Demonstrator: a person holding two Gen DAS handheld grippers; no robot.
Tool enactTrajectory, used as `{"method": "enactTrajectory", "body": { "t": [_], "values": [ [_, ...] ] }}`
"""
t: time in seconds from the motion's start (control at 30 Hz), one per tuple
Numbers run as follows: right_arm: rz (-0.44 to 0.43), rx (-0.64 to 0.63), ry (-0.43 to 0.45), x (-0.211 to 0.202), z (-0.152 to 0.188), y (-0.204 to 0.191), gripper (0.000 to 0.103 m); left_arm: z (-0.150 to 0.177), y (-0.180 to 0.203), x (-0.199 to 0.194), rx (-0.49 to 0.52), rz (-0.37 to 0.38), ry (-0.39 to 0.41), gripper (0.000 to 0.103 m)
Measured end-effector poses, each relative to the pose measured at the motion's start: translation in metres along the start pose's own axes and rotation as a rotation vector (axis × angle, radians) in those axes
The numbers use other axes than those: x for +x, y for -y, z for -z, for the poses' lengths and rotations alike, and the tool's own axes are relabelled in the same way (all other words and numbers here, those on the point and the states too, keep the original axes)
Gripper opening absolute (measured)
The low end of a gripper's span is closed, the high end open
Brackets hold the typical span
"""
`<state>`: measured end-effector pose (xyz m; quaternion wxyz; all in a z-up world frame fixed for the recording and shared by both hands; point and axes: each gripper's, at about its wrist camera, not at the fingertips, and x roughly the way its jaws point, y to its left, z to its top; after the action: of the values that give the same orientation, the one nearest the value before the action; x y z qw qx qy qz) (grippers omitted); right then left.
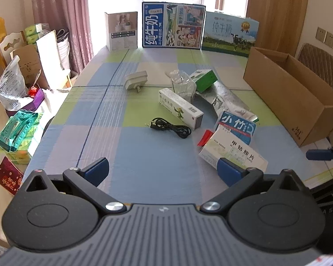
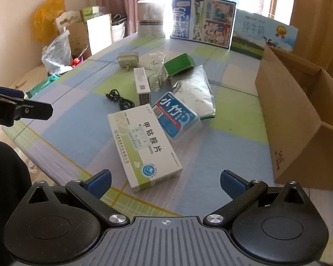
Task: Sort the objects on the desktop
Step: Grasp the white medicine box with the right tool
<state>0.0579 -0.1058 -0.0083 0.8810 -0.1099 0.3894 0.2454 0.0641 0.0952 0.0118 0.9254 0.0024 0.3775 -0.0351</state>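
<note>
Jaws wide, empty on both grippers, red packet [image 1: 204, 137] half hidden under medicine box [image 1: 230, 153]

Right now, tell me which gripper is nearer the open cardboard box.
Right. The right gripper hangs open at the table's near edge with the cardboard box just off its right finger. The left gripper, also open, sits farther left, beyond the white medicine box.

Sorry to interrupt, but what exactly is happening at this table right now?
A person holds two claws over a cluttered table, and sorting has not visibly begun. The left claw and the right claw are both open and empty. The white medicine box lies nearest; the cardboard box waits alongside.
</note>
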Motion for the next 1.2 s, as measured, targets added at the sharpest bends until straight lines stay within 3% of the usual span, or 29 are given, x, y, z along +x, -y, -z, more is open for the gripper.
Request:
{"method": "enactTrajectory", "body": {
  "t": [0.23,0.73,0.87,1.03,1.2],
  "values": [
    [-0.049,-0.058,0.007,0.017,-0.008,-0.002,0.101,-0.003,-0.004,0.019,0.031,0.011,-0.058,0.102],
    [-0.152,-0.256,-0.021,0.061,-0.027,-0.013,0.100,-0.021,-0.012,0.051,0.129,0.072,-0.076,0.102],
    [-0.174,-0.252,-0.045,0.070,-0.029,-0.011,0.089,-0.025,-0.012,0.059,0.138,0.102,-0.080,0.102],
    [-0.185,-0.253,-0.068,0.078,-0.031,-0.009,0.085,-0.028,-0.010,0.068,0.161,0.136,-0.086,0.102],
    [-0.181,-0.247,-0.080,0.081,-0.030,-0.008,0.071,-0.027,-0.008,0.075,0.182,0.151,-0.097,0.102]
  ]
}}
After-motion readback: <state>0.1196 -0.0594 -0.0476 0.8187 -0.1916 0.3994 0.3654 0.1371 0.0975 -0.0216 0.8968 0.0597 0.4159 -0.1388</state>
